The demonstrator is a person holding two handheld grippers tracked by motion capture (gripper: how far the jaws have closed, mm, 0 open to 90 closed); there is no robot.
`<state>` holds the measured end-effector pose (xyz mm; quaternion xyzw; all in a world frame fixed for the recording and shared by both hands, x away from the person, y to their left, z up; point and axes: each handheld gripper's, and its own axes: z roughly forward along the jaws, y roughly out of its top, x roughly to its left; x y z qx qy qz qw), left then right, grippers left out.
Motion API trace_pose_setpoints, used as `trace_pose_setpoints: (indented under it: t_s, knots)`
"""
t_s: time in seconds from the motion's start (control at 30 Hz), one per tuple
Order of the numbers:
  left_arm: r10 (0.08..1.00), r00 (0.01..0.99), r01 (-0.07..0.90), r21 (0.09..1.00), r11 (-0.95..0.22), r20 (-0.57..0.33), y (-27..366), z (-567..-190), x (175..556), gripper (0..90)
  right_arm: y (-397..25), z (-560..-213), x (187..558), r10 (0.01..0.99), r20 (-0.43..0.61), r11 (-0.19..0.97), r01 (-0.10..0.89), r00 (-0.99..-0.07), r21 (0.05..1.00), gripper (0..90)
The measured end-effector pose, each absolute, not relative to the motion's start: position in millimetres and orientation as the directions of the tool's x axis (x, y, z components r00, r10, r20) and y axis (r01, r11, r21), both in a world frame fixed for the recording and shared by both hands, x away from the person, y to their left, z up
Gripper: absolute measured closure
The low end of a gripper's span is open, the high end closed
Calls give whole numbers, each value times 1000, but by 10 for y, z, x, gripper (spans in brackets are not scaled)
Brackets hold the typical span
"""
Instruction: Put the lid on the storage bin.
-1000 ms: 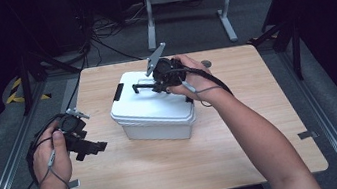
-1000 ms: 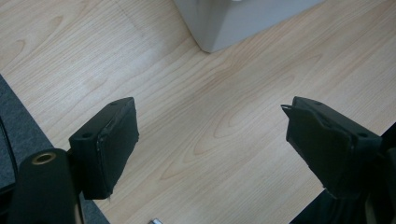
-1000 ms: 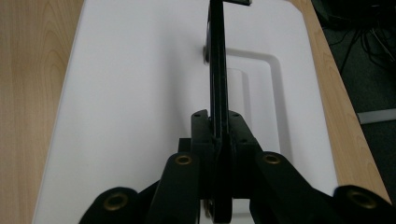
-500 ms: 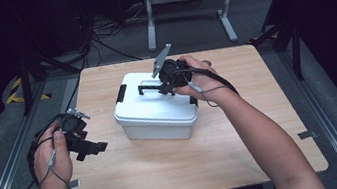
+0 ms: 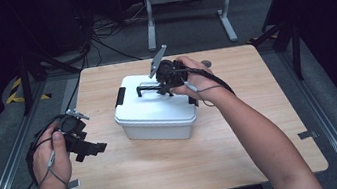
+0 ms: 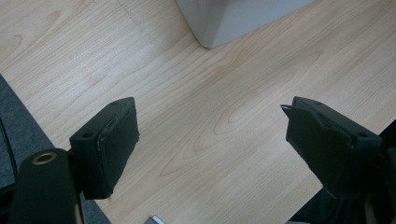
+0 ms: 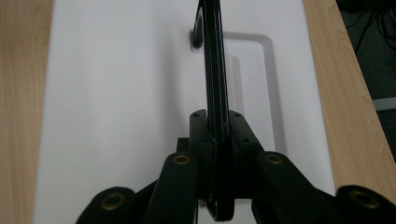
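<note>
Box had shifted slightly toward the worktop's back edge, near its middle. Right claw stayed clamped on the thin black handle; smooth white plastic lid, rounded corners. Left claw gaped empty over pale woodgrain at the left edge.

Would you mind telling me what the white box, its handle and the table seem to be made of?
The box looks like smooth, matte white moulded plastic, with rounded edges. Its handle, clamped in the right gripper, looks like glossy black plastic. The table shows pale wood grain, perhaps laminate.
</note>
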<state>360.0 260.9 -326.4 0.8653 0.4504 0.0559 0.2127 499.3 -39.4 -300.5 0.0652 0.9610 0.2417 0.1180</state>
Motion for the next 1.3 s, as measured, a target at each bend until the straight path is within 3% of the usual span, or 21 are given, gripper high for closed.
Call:
trace_pose_setpoints:
  t_s: [0.33,0.43,0.63,1.3]
  knots:
    - [800,592,754,415,-509,-95,2594,-3268,3608,175,-367,-3011,4906,177,-209,885,63,-962,462,828]
    - [800,592,755,413,-509,-97,2588,-3279,3621,175,-388,-3005,4883,190,-161,873,92,-968,479,686]
    - [800,593,757,407,-512,-97,2591,-3290,3626,176,-496,-2881,4835,223,-111,808,120,-968,577,566]
    - [804,586,767,386,-512,-98,2584,-3326,3608,176,-1300,-2568,4668,381,-97,722,230,-919,653,508]
